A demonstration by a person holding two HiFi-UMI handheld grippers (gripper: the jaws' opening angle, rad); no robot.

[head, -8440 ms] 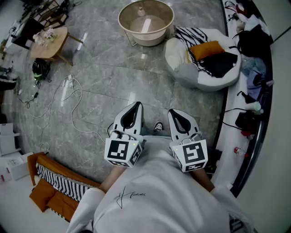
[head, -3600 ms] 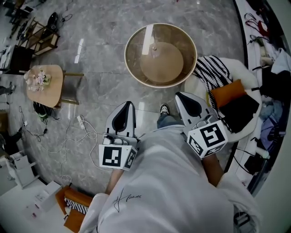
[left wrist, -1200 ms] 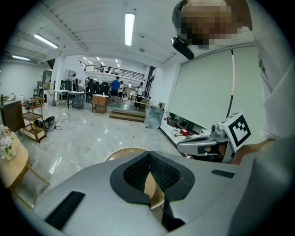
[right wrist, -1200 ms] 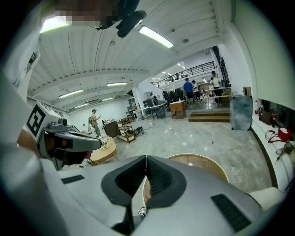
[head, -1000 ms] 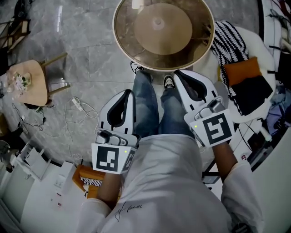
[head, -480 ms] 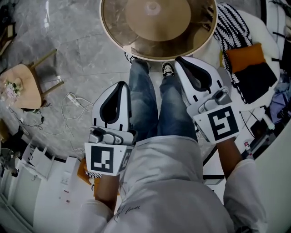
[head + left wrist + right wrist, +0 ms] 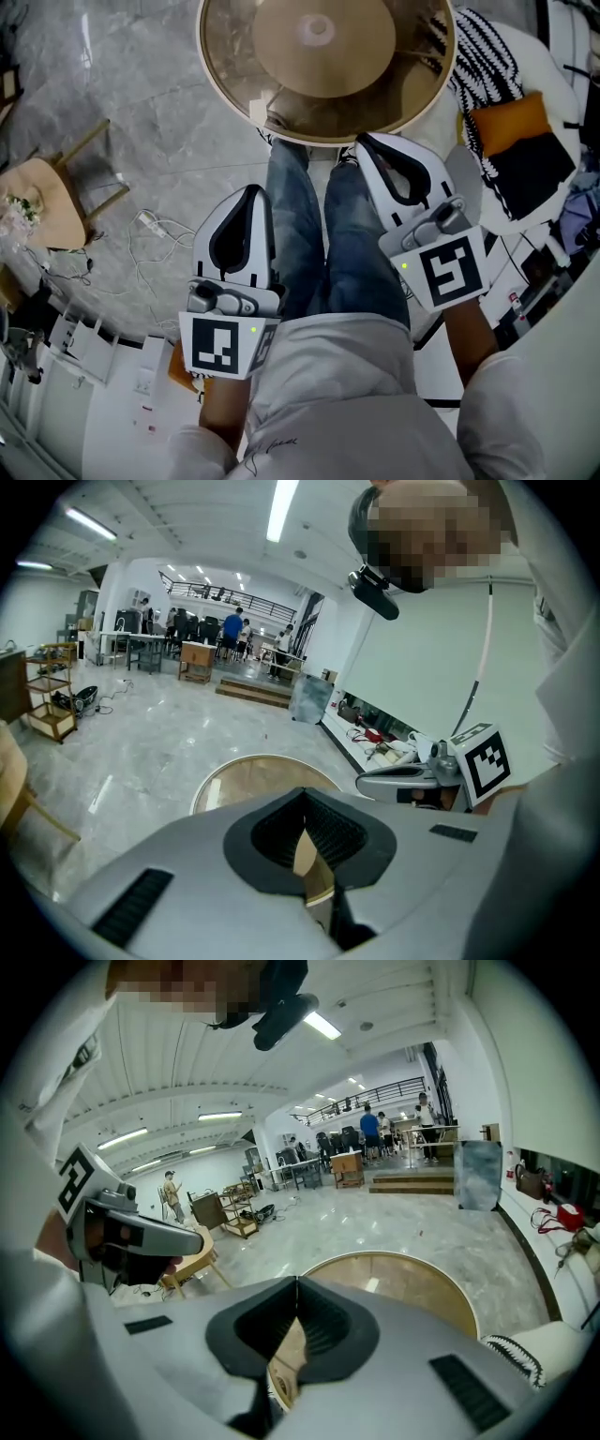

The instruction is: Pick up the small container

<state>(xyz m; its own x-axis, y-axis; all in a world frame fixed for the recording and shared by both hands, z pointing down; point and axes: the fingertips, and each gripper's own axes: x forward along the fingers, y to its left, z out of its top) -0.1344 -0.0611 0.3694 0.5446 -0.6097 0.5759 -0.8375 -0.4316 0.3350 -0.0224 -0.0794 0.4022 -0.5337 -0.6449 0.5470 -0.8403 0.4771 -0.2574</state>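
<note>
A small pale object (image 7: 316, 26) sits at the centre of a round glass-topped table (image 7: 412, 89); it is too small to make out further. My left gripper (image 7: 252, 191) hangs beside the person's left leg, short of the table rim, shut and empty. My right gripper (image 7: 365, 142) is also shut and empty, its tip near the table's near edge. In the left gripper view the closed jaws (image 7: 304, 797) point at the table (image 7: 234, 785), with the right gripper (image 7: 412, 778) alongside. The right gripper view shows its jaws (image 7: 297, 1283) closed before the table (image 7: 412, 1283).
The person's jeans-clad legs (image 7: 319, 225) stand between the grippers. A white beanbag with striped cloth and an orange cushion (image 7: 511, 131) lies right of the table. A small wooden stool (image 7: 42, 197) and floor cables (image 7: 159, 230) are at left; white shelving (image 7: 84, 361) at bottom left.
The person has walked up to the round table, which now lies just beyond the feet. Both grippers have sunk a little and stayed shut.
</note>
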